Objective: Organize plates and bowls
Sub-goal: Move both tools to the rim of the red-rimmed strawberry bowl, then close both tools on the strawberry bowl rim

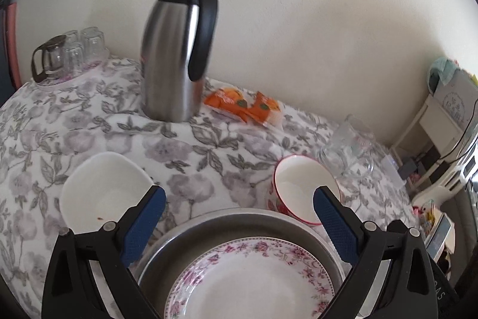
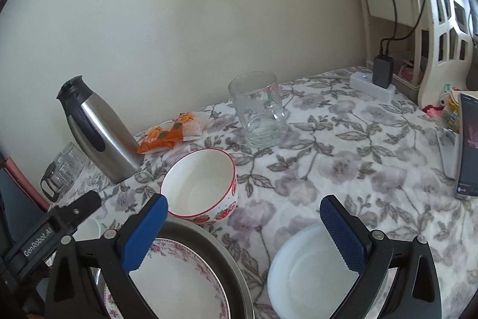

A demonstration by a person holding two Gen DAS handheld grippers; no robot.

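A floral-rimmed plate lies inside a wide metal plate at the table's near edge; both show in the right wrist view, the floral plate in the metal one. A red-rimmed strawberry bowl stands just behind it, also in the right view. A white bowl sits to the left. A white plate lies to the right. My left gripper is open and empty above the stacked plates. My right gripper is open and empty, between the stack and the white plate.
A steel thermos jug stands at the back, with orange snack packets beside it. A glass mug is behind the strawberry bowl. Upturned glasses sit far left. A power strip, a phone and a shelf are at the right.
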